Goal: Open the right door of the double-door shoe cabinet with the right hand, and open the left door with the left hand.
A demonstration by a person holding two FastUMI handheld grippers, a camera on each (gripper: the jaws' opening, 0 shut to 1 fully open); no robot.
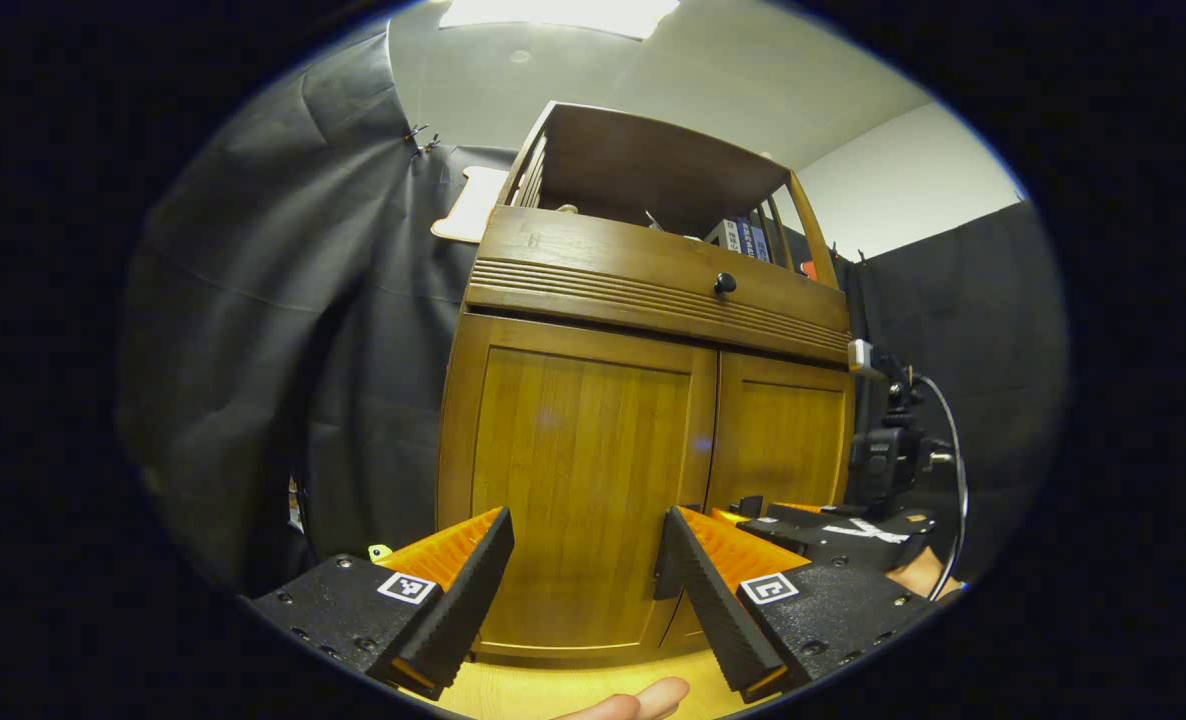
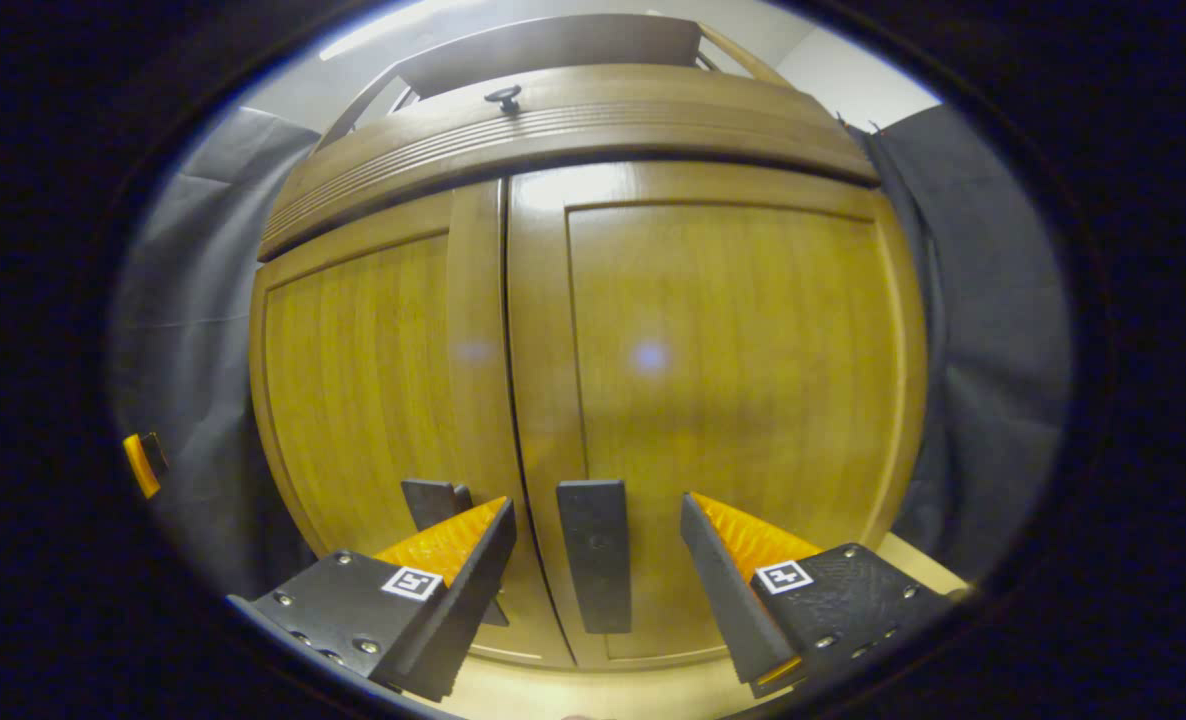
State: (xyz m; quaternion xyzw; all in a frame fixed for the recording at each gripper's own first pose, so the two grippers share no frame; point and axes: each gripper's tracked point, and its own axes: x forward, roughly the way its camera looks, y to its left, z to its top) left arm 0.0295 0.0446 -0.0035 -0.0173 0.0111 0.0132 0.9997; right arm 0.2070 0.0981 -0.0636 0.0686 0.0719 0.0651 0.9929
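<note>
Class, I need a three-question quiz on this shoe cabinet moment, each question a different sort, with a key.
1. True or false: both cabinet doors are shut.
2. In the right gripper view, which handle lies between the right claw's fingers: A the right door handle, B the left door handle, C the drawer knob?
3. Fill in: the left claw is ____.

Key: 1 true; 2 A; 3 open.
</note>
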